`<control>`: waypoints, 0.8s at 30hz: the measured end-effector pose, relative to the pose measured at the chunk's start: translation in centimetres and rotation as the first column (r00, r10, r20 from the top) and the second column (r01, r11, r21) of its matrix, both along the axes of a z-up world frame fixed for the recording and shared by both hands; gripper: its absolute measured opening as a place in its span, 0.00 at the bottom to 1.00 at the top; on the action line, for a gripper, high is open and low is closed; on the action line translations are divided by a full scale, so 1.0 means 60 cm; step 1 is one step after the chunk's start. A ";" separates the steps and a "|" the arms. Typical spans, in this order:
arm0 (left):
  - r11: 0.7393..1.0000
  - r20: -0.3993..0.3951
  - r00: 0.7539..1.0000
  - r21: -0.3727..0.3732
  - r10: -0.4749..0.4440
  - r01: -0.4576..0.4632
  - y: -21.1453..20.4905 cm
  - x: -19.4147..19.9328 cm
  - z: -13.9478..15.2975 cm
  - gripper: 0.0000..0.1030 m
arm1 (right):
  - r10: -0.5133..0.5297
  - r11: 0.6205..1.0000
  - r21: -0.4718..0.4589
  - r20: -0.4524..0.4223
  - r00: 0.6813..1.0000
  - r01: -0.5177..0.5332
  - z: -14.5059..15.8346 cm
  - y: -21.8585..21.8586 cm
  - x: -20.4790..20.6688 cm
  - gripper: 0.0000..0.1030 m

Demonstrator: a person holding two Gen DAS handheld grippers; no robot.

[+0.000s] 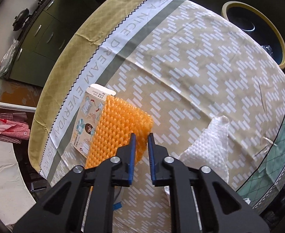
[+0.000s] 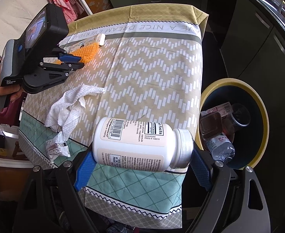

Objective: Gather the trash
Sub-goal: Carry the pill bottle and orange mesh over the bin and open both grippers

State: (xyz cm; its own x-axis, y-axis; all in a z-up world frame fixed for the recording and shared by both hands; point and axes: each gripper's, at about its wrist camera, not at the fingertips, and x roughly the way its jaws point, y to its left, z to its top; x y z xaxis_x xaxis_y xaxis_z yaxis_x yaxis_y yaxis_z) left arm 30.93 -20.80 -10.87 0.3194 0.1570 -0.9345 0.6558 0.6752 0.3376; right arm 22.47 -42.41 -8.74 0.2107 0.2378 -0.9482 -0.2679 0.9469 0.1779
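Observation:
My right gripper is shut on a white pill bottle, held on its side above the table's near edge, its cap toward the yellow-rimmed bin. My left gripper is open, its jaws a narrow gap apart at the edge of an orange foam net; it also shows in the right wrist view. The net leans on a small tape box. A crumpled white paper towel and a small foil wrapper lie on the cloth.
The table wears a patterned cloth with printed lettering. The bin, right of the table, holds a plastic bottle, a cup and a tin. Dark cabinets stand beyond the table. The bin also shows in the left wrist view.

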 end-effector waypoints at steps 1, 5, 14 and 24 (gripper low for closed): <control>1.000 0.010 1.000 -0.013 0.002 -0.002 0.002 0.000 0.008 0.10 | -0.005 1.000 0.003 0.004 1.000 0.005 0.003 -0.005 0.000 0.83; 0.998 0.055 0.998 -0.062 0.015 -0.011 0.018 0.004 0.047 0.09 | -0.034 0.999 0.013 0.018 0.999 0.033 0.016 -0.028 0.001 0.83; 0.983 0.163 0.987 -0.184 0.009 0.022 0.022 -0.034 0.159 0.09 | -0.182 0.983 -0.004 0.043 0.982 0.183 0.034 -0.134 0.021 0.83; 0.954 0.180 0.983 -0.287 -0.034 0.085 -0.019 -0.078 0.225 0.09 | -0.347 0.934 -0.108 -0.042 0.937 0.341 -0.062 -0.254 0.084 0.83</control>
State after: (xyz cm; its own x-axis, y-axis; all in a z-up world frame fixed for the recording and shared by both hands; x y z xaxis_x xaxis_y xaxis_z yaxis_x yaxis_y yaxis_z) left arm 26.24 -21.93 2.63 0.4790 -0.1393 -0.8667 0.6476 0.7226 0.2418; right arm 27.51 -57.63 -12.45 0.2060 0.0662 -0.9763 0.0856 0.9927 0.0853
